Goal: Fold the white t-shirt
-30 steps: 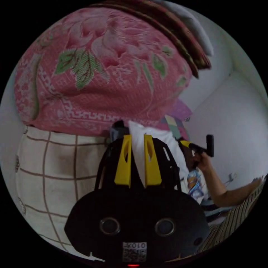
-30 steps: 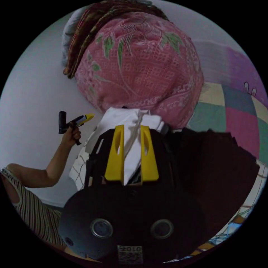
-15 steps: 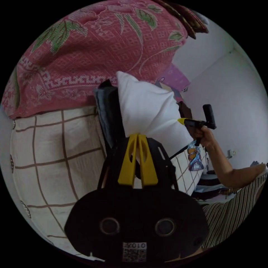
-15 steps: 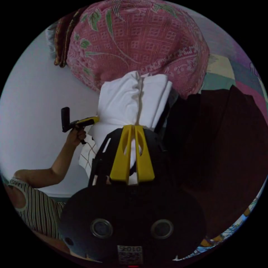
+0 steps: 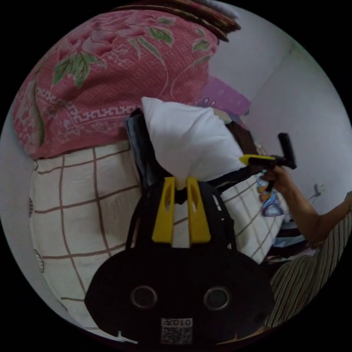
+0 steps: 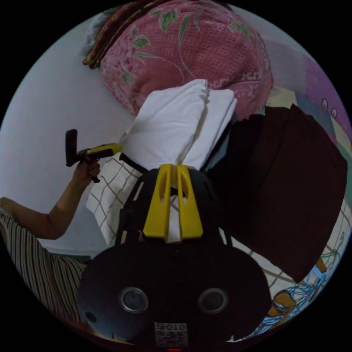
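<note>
Nearest each camera, the left gripper (image 5: 180,182) and right gripper (image 6: 171,169) each pinch an edge of the folded white t-shirt (image 5: 185,141), held above a checked sheet (image 5: 80,205), beside dark garments (image 6: 289,183), with a pink floral blanket (image 5: 110,77) beyond.

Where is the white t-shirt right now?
The folded white t-shirt sits on a stack of dark clothes in front of the pink blanket, just beyond the left claw tips.
</note>
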